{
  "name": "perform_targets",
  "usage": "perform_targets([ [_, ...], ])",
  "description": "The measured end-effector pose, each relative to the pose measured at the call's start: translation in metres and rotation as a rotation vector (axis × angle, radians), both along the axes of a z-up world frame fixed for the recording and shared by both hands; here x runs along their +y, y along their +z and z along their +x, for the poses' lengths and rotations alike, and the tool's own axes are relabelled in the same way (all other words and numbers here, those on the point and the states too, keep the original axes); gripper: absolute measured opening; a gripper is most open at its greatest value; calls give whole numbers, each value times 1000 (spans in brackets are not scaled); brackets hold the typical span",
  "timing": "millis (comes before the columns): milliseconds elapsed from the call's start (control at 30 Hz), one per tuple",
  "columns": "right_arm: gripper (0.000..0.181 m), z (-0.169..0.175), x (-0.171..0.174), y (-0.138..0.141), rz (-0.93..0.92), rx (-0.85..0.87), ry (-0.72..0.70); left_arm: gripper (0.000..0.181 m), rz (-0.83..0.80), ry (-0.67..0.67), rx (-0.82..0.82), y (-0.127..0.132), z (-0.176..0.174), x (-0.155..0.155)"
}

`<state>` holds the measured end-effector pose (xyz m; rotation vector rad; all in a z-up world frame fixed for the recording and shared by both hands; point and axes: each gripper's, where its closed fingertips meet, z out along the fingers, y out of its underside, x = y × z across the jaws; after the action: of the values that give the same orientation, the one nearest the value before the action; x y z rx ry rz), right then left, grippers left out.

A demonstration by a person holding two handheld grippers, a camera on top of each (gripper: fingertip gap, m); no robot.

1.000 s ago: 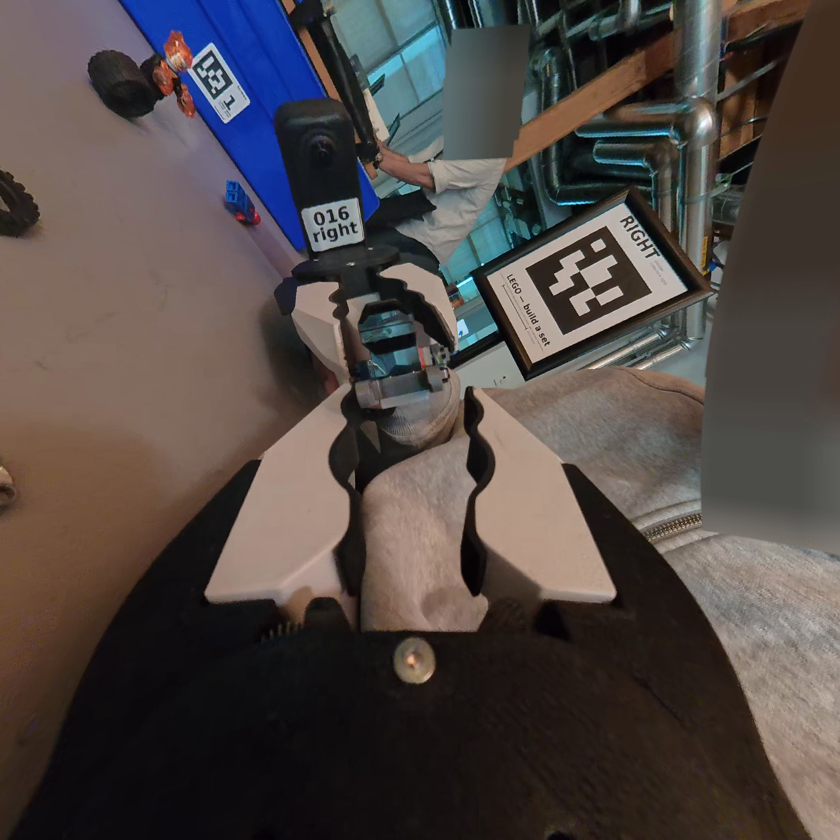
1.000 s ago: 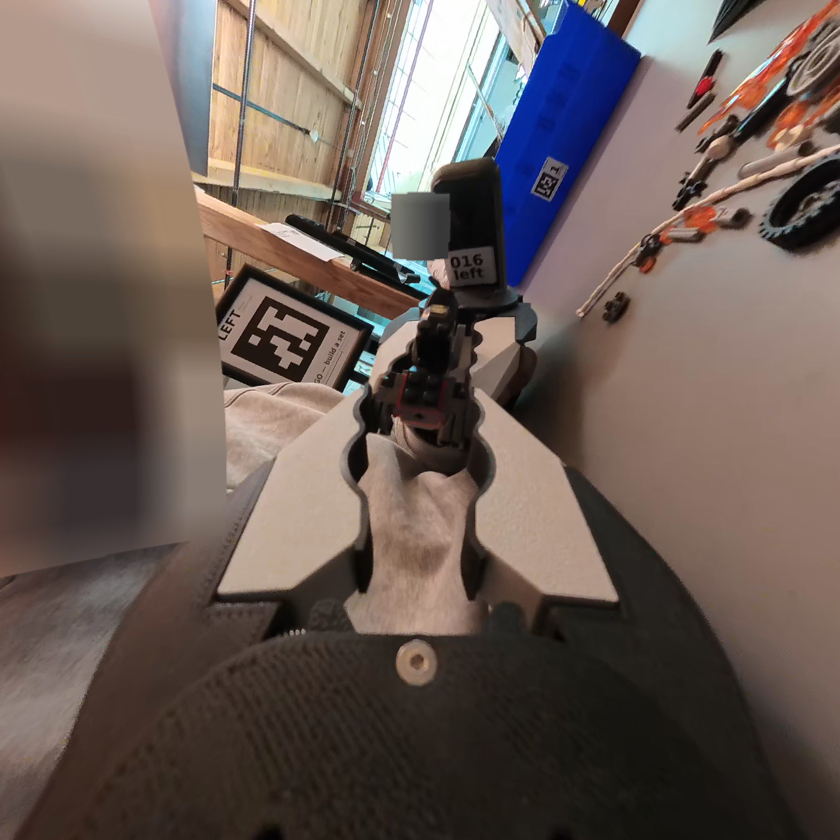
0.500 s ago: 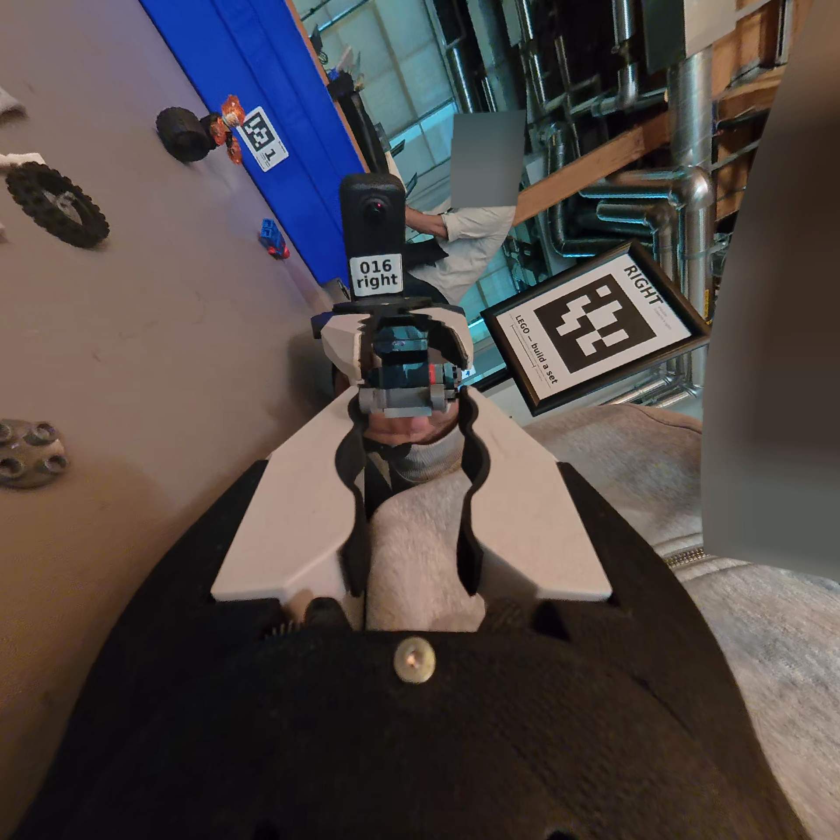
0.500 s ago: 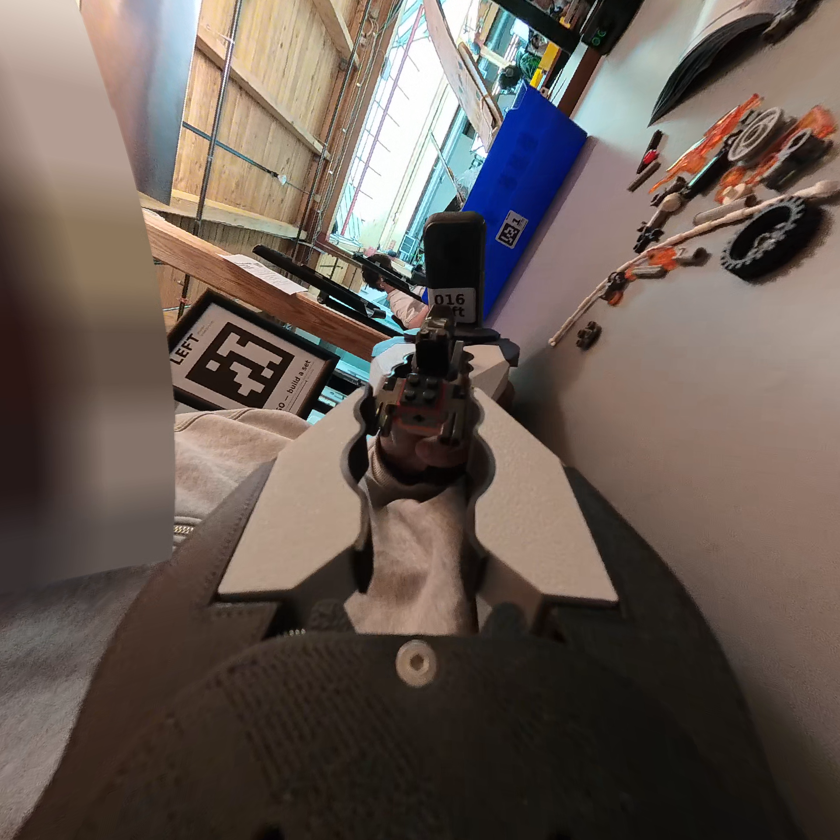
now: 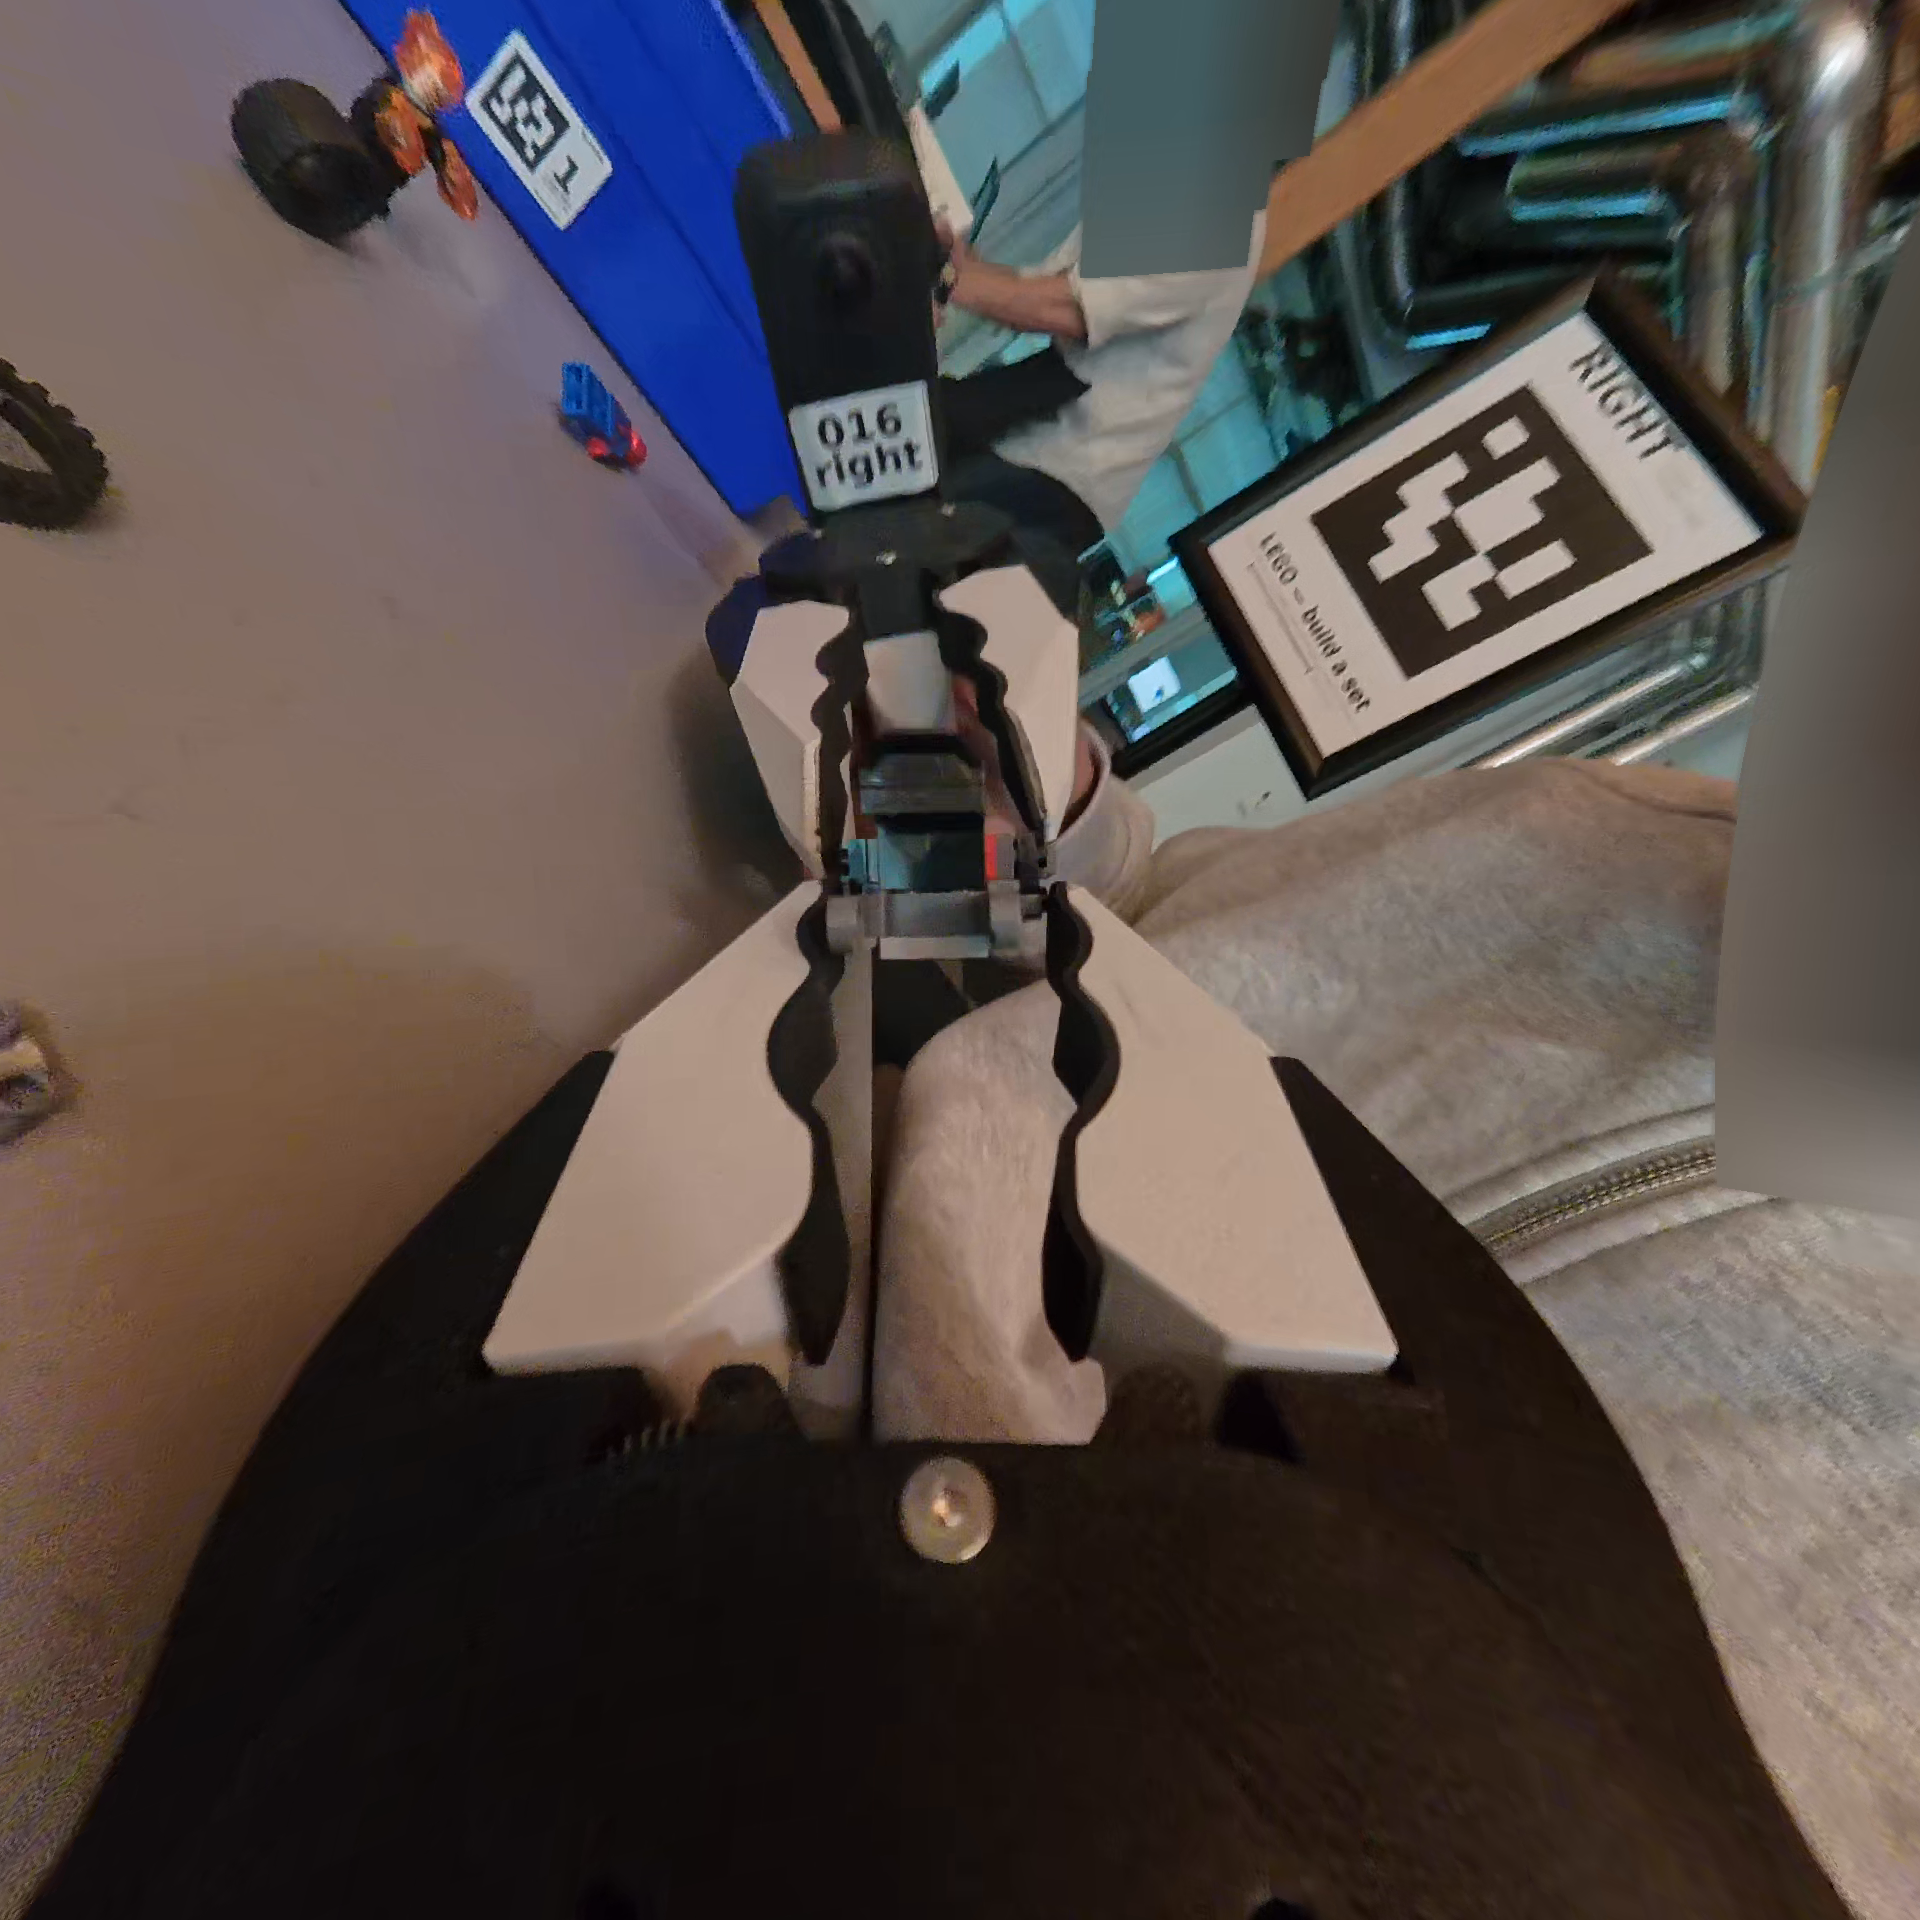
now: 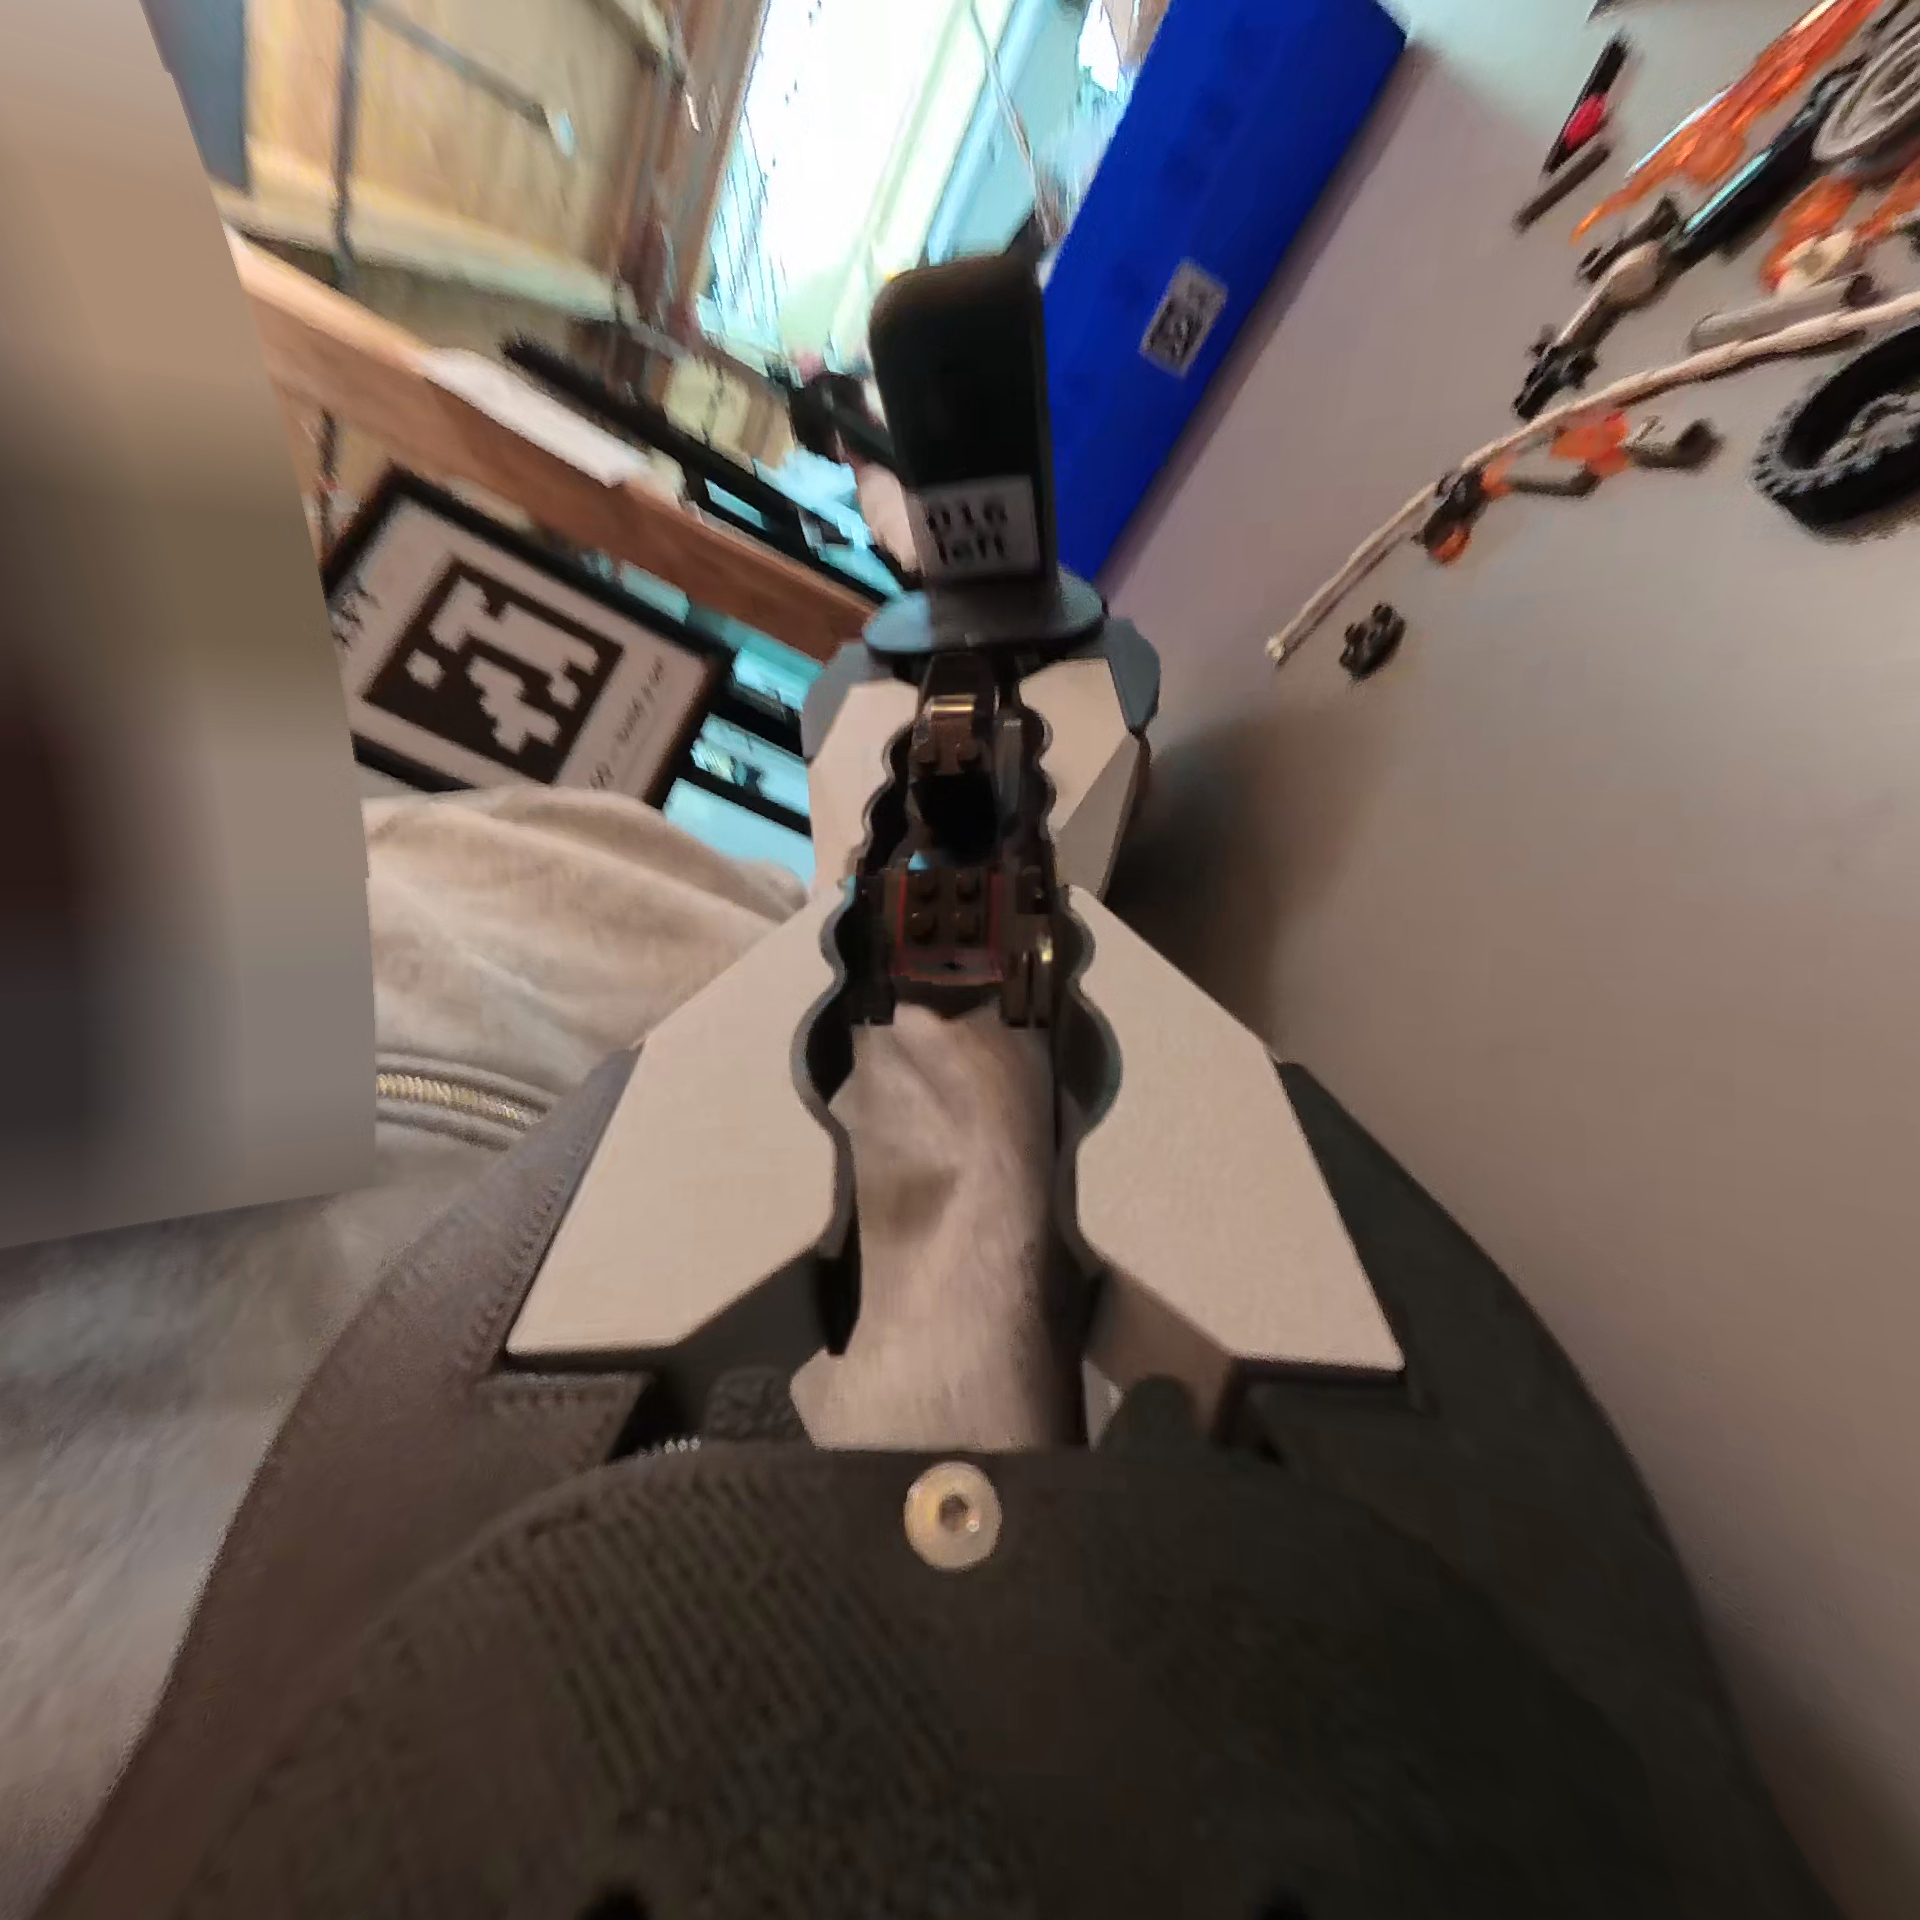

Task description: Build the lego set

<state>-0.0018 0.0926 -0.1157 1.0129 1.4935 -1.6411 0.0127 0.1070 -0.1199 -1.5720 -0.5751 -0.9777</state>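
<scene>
A small lego assembly point(image 5: 930, 894), dark with a grey cross piece and red and blue bits, hangs in the air between my two grippers, which face each other tip to tip. My left gripper point(image 5: 935, 920) is shut on its grey near end. My right gripper point(image 5: 920, 727) comes in from the far side, and its fingers close around the black part. In the right wrist view, the right gripper point(image 6: 956, 935) is shut on the studded dark end of the assembly point(image 6: 945, 920). The left gripper point(image 6: 966, 779) is just behind it. Where the fingers touch the assembly is partly hidden.
The grey table point(image 5: 312, 727) is tilted in view. Loose parts lie on it: a black tyre point(image 5: 301, 156), orange pieces point(image 5: 421, 114), a blue brick point(image 5: 592, 410), another tyre point(image 6: 1849, 447), a white hose point(image 6: 1558, 416). A blue box point(image 6: 1195, 260) and framed marker signs point(image 5: 1475, 540) stand behind. A grey sleeve point(image 5: 1455, 987) is close by.
The two grippers have drawn closer together. The left fingertips, wider and short of the assembly a second ago, now sit on its grey end. Both views have swung and tilted.
</scene>
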Motion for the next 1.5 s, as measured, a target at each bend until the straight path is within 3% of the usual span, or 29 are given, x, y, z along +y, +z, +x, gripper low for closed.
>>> perform_targets([
  [333,43,19,1,-10,107,37,140,36,-116,-100,42,-14,17,3],
  [667,37,28,0,-29,279,156,196,35,-204,-152,89,-29,27,5],
  [867,37,20,3,-16,190,177,96,35,-139,-103,133,-16,19,6],
  [1133,36,4,13,15,-93,77,-51,29,21,10,156,10,6,9],
  [1500,36,-4,15,22,-123,138,-223,33,113,73,71,20,0,9],
])
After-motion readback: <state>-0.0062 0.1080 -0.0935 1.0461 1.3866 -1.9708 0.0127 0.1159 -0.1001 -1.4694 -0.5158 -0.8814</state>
